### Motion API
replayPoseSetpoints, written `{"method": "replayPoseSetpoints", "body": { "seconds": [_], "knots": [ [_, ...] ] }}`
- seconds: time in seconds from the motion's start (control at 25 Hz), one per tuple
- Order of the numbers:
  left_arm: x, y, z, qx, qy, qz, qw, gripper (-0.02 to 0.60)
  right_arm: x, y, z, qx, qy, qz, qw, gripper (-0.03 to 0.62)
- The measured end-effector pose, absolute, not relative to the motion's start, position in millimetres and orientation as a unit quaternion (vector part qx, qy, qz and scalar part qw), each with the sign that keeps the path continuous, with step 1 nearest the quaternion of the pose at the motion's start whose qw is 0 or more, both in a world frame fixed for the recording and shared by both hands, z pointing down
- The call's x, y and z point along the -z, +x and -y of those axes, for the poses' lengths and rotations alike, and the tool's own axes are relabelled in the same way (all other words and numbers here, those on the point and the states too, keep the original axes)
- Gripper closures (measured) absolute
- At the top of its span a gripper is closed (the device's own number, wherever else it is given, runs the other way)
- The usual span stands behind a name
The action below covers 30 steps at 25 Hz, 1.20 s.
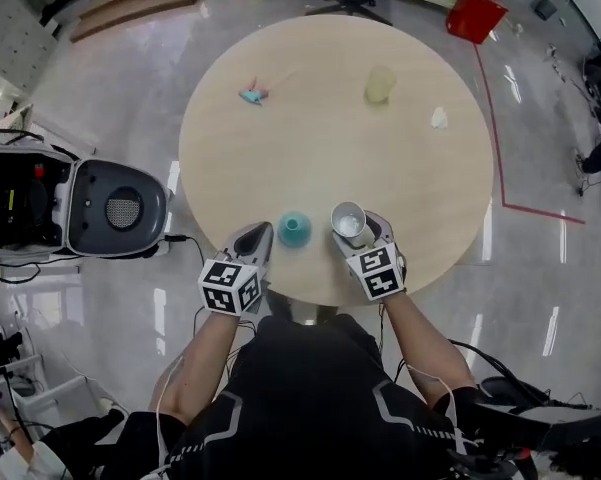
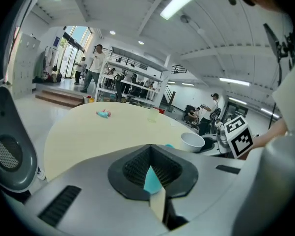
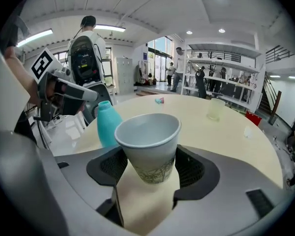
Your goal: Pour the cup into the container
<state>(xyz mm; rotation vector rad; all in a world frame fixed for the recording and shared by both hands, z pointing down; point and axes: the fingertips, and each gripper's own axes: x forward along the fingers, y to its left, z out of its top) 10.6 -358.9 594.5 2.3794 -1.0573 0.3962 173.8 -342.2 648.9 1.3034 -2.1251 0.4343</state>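
Observation:
A white paper cup (image 1: 349, 221) (image 3: 148, 141) stands nearly upright just above the near edge of the round table (image 1: 320, 138), and my right gripper (image 1: 354, 232) (image 3: 152, 168) is shut on its lower half. What the cup holds I cannot make out. Just left of it on the table is a small teal container (image 1: 294, 229) (image 3: 107, 124) with a narrow neck. My left gripper (image 1: 259, 235) (image 2: 151, 170) is on the container's left, apart from it, with its jaws together. Only a teal sliver (image 2: 152, 181) shows through the slit. The left gripper view also catches the cup (image 2: 192, 141).
Far across the table are a pale yellow cup (image 1: 380, 84), a small teal toy (image 1: 252, 95) and a white crumpled scrap (image 1: 439, 119). On the floor to the left stands a grey machine (image 1: 115, 208). A red bin (image 1: 475, 13) is beyond the table.

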Motion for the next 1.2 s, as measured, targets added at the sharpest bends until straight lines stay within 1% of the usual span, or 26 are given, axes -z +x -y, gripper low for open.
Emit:
{"method": "replayPoseSetpoints", "body": {
  "seconds": [0.28, 0.68, 0.92, 1.2],
  "knots": [
    [-621.0, 4.1, 369.7, -0.168, 0.86, 0.4, 0.267, 0.581, -680.0, 178.1, 343.6, -0.188, 0.497, 0.8, 0.28, 0.29],
    [-635.3, 2.5, 367.6, -0.161, 0.846, 0.404, 0.309, 0.581, -694.1, 181.7, 333.2, -0.199, 0.515, 0.8, 0.235, 0.29],
    [-639.4, -5.6, 363.7, -0.164, 0.847, 0.401, 0.307, 0.581, -711.3, 172.3, 322.1, -0.218, 0.492, 0.801, 0.264, 0.29],
    [-617.0, -1.8, 372.8, -0.165, 0.86, 0.396, 0.278, 0.581, -695.1, 180.4, 317.9, -0.215, 0.495, 0.796, 0.273, 0.272]
  ]
}}
